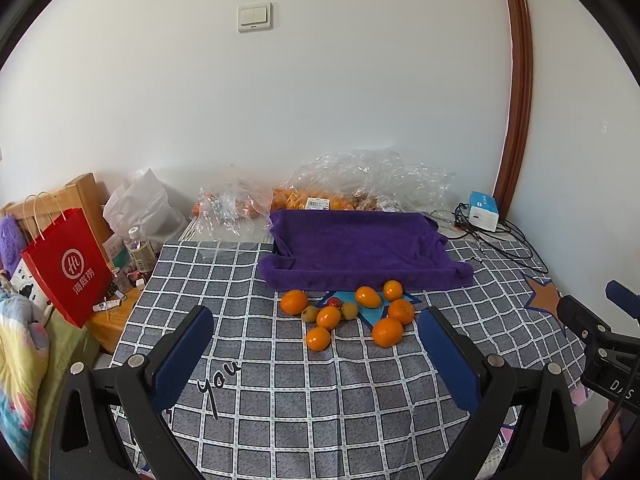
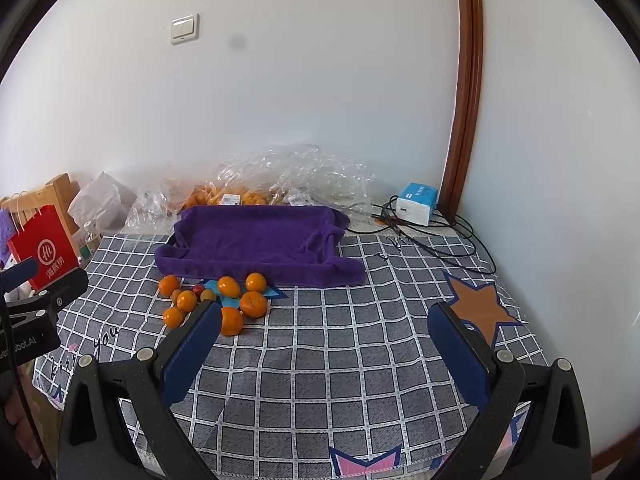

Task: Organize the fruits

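- I am holding my left gripper [image 1: 316, 354] low over the checked cloth [image 1: 280, 400], with its fingers spread wide and nothing between them.
- I am holding my right gripper [image 2: 324, 350] the same way, spread apart and carrying nothing.
- The purple tray [image 1: 360, 248] is my landmark; it is lying toward the wall, and I am seeing no fruit inside it.
- The oranges [image 1: 387, 332] are sitting in a loose group just in front of the tray, between it and my grippers.
- Among them I am seeing two small greenish-brown fruits [image 1: 349, 311] and one small red fruit [image 1: 334, 302], touching the oranges around them.
- Behind the tray, clear plastic bags [image 1: 360, 176] are holding more orange fruit.
- I am judging that the task is only at its start: no fruit is sorted yet, and all the loose pieces are waiting to be moved.
- My left gripper is pointing at the group more directly, so it looks better placed for the first pick.
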